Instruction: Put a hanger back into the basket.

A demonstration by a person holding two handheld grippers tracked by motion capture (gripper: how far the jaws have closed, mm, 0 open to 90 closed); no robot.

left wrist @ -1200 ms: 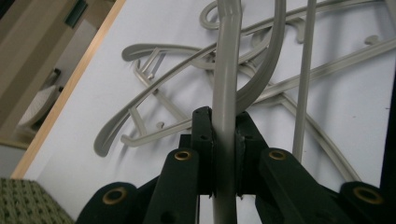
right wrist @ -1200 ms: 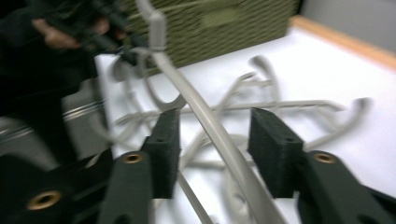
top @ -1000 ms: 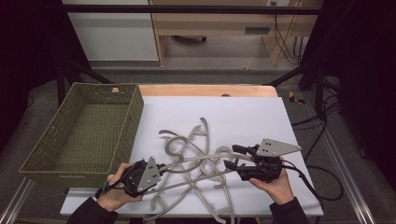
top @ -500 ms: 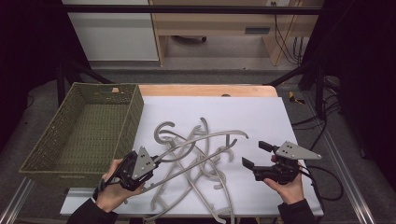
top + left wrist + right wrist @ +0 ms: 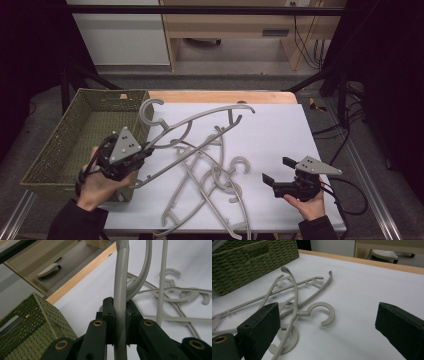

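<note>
My left gripper [image 5: 144, 154] is shut on the arm of a grey plastic hanger [image 5: 200, 122]. It holds the hanger tilted above the table, with the hook up near the basket's corner. In the left gripper view the pads [image 5: 110, 315] clamp the hanger's bar [image 5: 120, 277]. Several more grey hangers [image 5: 210, 185] lie tangled on the white table top [image 5: 280, 130]. My right gripper [image 5: 277, 170] hovers low at the right. Its jaws have just been opening and stand wide with nothing gripped. Ahead of it lie a hanger hook [image 5: 322, 312] and other hangers [image 5: 294, 297].
A green woven basket [image 5: 65, 145] stands at the table's left edge, close beside my left hand; its wall shows in the left gripper view [image 5: 32, 322] and far left in the right gripper view [image 5: 249, 257]. A wooden strip [image 5: 220, 96] borders the table's far edge.
My left gripper has lifted its hanger up out of the pile and toward the basket. My right gripper has drawn back to the right, away from the hangers, with its jaws wider apart.
</note>
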